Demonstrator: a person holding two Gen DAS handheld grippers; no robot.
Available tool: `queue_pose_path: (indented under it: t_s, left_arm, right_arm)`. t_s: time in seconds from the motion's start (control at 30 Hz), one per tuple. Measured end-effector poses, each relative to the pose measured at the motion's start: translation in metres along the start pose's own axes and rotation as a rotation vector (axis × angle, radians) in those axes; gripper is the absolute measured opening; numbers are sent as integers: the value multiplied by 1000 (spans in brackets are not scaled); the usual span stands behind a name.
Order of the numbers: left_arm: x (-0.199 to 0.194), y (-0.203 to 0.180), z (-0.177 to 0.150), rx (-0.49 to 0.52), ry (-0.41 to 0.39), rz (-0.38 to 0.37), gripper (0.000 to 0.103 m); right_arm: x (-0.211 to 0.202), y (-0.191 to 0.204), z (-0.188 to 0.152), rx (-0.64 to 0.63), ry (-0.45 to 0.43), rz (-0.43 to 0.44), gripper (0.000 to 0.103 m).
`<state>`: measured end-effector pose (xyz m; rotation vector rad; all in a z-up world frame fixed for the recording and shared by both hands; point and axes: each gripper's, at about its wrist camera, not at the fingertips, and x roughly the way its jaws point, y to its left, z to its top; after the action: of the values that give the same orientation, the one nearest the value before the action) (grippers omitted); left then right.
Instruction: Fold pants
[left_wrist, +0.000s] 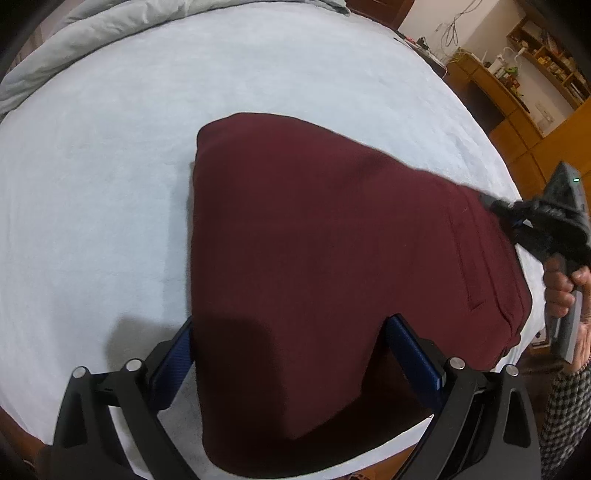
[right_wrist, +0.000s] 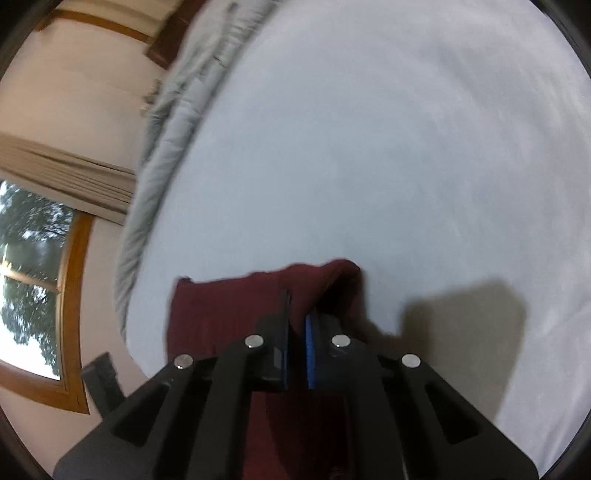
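The maroon pants (left_wrist: 325, 258) lie folded in a thick pile on the pale blue bed sheet (left_wrist: 110, 184). My left gripper (left_wrist: 291, 336) is open, its blue pads on either side of the near end of the pile. My right gripper (left_wrist: 506, 212) shows at the pile's right edge in the left wrist view. In the right wrist view it (right_wrist: 297, 328) is shut on a fold of the maroon pants (right_wrist: 229, 310), pinched between the blue pads.
A crumpled grey blanket (left_wrist: 110, 44) lies along the far edge of the bed. Wooden shelves and a desk (left_wrist: 517, 81) stand beyond the bed's right side. A window (right_wrist: 33, 280) with a wooden frame is on the wall.
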<state>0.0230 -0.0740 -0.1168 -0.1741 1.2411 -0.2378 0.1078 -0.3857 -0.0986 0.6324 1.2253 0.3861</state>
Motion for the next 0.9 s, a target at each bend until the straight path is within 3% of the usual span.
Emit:
queue_pose_path:
  t_s: [0.07,0.13,0.23,0.4,0.57,0.6,0.7,0.8,0.9]
  left_arm:
    - [1,0,-7,2,4,10,100]
    - [-1,0,-7,-2,7,8,99]
    - [-5,3,-9,-12,15,-4,99]
    - [-14,1,-18,21,20,19,99]
    - [-17,0,-27,16,27,13,99]
    - [-16,0,-28,18,28,15,99]
    - [-14,3,-25,8,35,19,99]
    - [-16,1,-24,-1,36,15,99]
    - [-16,1,-16,5,30,20,99]
  right_arm:
    - [7,-11,-3,27,12,25,7]
    - [0,-13,-4,51,-7,53,19]
    - [-23,-9,-15,29,-50,88,30]
    - [-52,-3,-62,7,-7,98,30]
    - [-54,3,-106,9,54,126,30]
    - [-55,6,-107,-1,48,124,30]
    - [-55,15,-108,-43,36,102,10]
    - [-64,35,-107,-121,12,96,8]
    - [-83,51,-110,-139,-3,183,8]
